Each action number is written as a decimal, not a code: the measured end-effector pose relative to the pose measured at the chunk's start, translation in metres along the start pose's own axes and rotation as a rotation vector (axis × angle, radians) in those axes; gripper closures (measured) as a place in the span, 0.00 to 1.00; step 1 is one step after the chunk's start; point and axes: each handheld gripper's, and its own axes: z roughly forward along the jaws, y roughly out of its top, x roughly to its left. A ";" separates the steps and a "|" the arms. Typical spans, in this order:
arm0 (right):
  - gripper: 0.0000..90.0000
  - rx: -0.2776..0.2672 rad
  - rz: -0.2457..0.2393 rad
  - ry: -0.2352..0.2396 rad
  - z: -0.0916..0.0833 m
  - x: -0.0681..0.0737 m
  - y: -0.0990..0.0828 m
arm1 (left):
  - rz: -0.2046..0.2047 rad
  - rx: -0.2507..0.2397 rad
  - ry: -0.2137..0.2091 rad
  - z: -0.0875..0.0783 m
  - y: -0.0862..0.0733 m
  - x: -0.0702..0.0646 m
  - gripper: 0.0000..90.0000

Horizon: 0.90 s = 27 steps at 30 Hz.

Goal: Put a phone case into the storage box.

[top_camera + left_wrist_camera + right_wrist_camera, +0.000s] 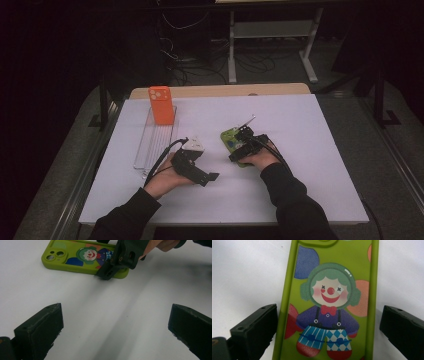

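Right gripper [239,150] sits over the green clown phone case [231,140], jaws spread wide, one on each long side of it; in the right gripper view the left jaw is just beside the case edge and the right jaw stands apart, no squeeze. Case lies flat, print up, on the white table [300,165], a bit right of centre. Left gripper [207,179] at 8 o'clock from the case, jaws apart, holding nothing. Orange phone case [161,105] stands in a clear tray [150,145] at 10 o'clock.
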 end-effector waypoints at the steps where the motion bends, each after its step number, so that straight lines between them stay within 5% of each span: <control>1: 0.02 0.001 0.003 -0.001 0.000 0.000 0.000 | -0.008 -0.007 -0.001 0.000 0.000 -0.001 0.00; 8: 0.14 -0.009 -0.007 -0.004 -0.005 0.006 -0.001 | -0.009 -0.006 -0.001 0.001 0.000 -0.001 0.00; 27: 0.17 -0.048 -0.032 0.029 -0.008 0.003 -0.008 | -0.019 -0.011 -0.007 0.002 -0.001 -0.002 0.00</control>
